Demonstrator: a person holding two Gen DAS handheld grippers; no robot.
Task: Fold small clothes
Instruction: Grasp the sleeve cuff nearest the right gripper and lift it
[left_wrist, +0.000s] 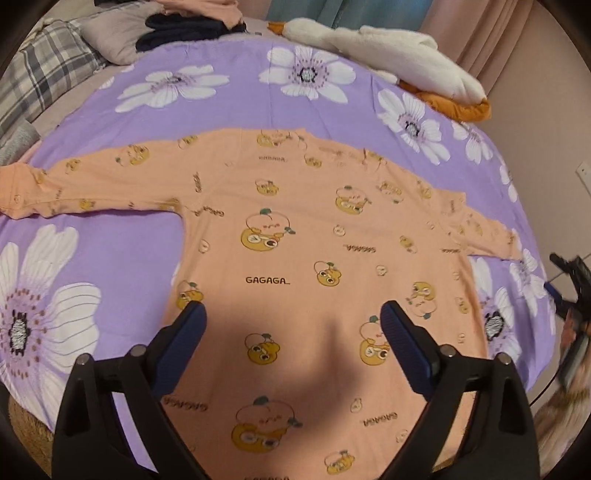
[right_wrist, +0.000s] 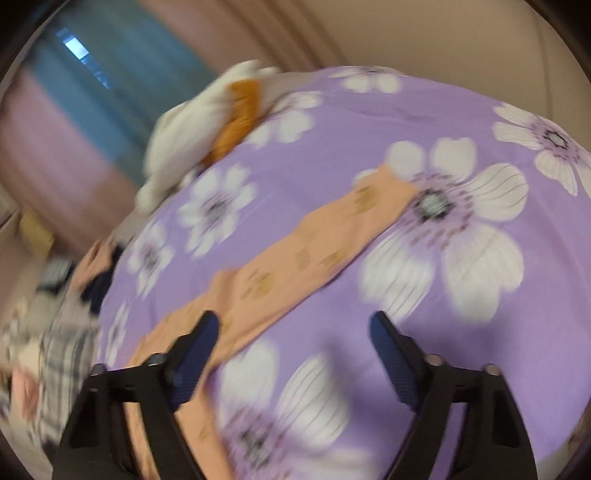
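Observation:
A small peach long-sleeved top (left_wrist: 295, 236) printed with yellow cartoon faces and "GAGAGA" lies flat on the purple floral sheet (left_wrist: 110, 258), both sleeves spread out sideways. My left gripper (left_wrist: 293, 314) is open and empty, hovering over the lower middle of the top. My right gripper (right_wrist: 291, 325) is open and empty above the sheet (right_wrist: 461, 332), beside the top's right sleeve (right_wrist: 314, 243); its left finger (right_wrist: 195, 354) overlaps the sleeve's base. The right wrist view is blurred. The right gripper also shows at the left wrist view's right edge (left_wrist: 572, 295).
A white plush goose with orange feet (left_wrist: 388, 51) lies at the bed's far right; it also shows in the right wrist view (right_wrist: 199, 125). Dark and pink folded clothes (left_wrist: 184, 26) and a plaid pillow (left_wrist: 48, 62) sit at the far left. Curtains hang behind.

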